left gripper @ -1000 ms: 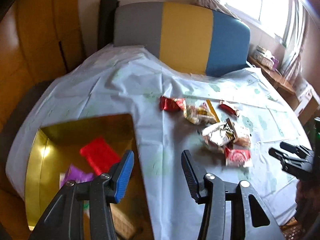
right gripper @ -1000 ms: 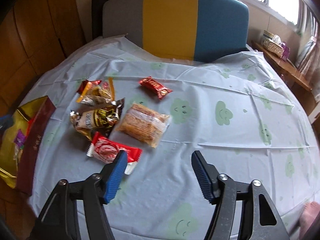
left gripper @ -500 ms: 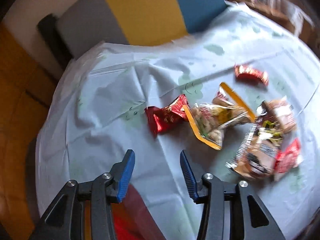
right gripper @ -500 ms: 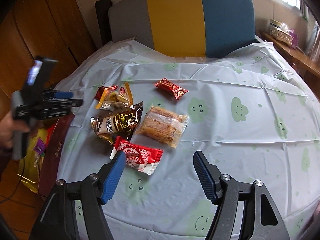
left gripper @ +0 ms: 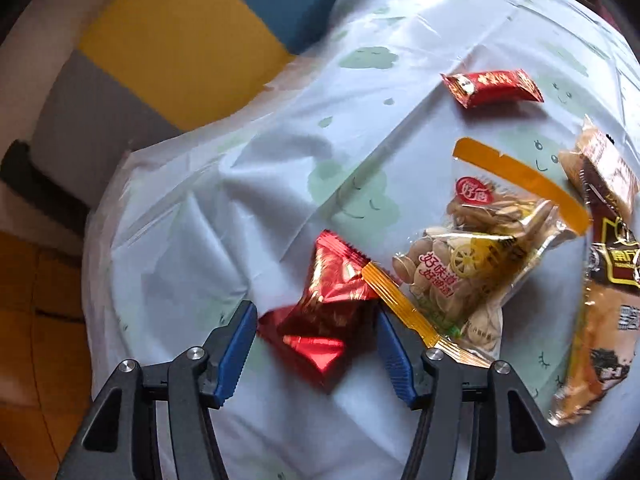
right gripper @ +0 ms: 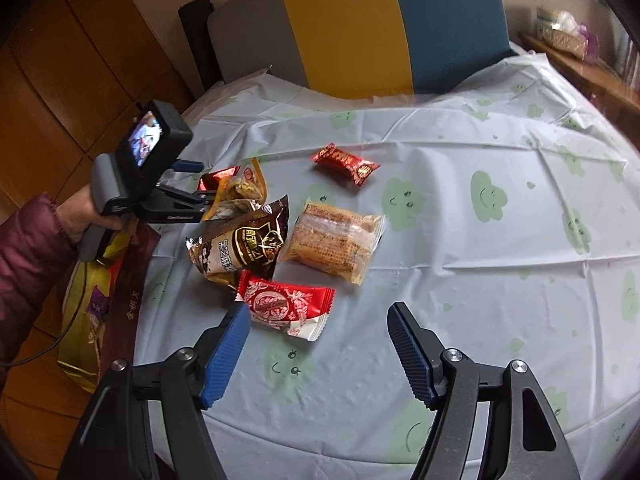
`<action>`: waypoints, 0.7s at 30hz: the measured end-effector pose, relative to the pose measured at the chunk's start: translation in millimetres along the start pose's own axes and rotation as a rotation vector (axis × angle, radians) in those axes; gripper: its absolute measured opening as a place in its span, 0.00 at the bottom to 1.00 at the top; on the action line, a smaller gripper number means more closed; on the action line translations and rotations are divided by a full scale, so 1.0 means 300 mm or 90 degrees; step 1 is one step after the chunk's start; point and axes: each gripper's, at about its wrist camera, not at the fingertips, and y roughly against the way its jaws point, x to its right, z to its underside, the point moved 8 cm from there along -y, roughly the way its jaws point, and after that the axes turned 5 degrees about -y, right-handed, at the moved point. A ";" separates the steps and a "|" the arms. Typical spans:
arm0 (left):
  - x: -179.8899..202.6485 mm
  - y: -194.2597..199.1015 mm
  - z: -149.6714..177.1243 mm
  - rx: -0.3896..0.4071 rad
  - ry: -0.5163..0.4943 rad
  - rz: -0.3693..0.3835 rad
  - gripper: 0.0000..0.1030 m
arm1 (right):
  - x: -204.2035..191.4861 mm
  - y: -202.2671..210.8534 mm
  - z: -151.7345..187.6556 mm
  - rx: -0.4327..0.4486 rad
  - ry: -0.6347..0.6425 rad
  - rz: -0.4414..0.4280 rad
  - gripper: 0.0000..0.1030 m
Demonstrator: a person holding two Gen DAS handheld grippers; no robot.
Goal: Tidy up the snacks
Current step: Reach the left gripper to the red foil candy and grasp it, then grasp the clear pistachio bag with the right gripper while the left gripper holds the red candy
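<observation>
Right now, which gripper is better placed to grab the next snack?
Left. The left gripper is open with its jaws already astride the shiny red foil packet; the right gripper hovers open over bare tablecloth.

I note a pale blue tablecloth (right gripper: 460, 240) with green smiling clouds draped over the counter, creased in several places. Behind it stands a padded backrest (right gripper: 348, 28) in grey, yellow and blue panels; a black roll (right gripper: 196, 40) stands upright just beside its grey end. Wood-panelled wall (right gripper: 72, 60) at left. At far right, a wooden sideboard (right gripper: 584, 76) carries a woven basket (right gripper: 560, 36), blurred.
</observation>
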 end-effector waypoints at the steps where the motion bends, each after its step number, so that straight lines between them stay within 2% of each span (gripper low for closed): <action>1: -0.003 -0.005 -0.007 0.003 -0.003 0.004 0.59 | -0.002 -0.003 0.002 -0.004 -0.001 -0.002 0.70; 4: -0.021 -0.009 0.003 0.008 0.037 0.067 0.46 | -0.012 -0.002 0.007 -0.002 0.007 -0.004 0.70; 6: -0.017 0.003 0.011 0.017 0.066 0.077 0.42 | -0.021 0.002 0.007 0.002 0.013 -0.006 0.70; 7: -0.017 0.009 0.015 0.021 0.085 0.086 0.30 | -0.023 0.006 0.006 0.004 0.016 -0.006 0.70; 12: 0.007 0.079 0.047 0.037 0.188 0.126 0.30 | -0.022 0.028 0.006 0.011 0.009 -0.014 0.70; 21: 0.128 0.327 0.151 0.044 0.291 0.107 0.30 | -0.064 0.076 0.026 0.015 0.014 -0.054 0.70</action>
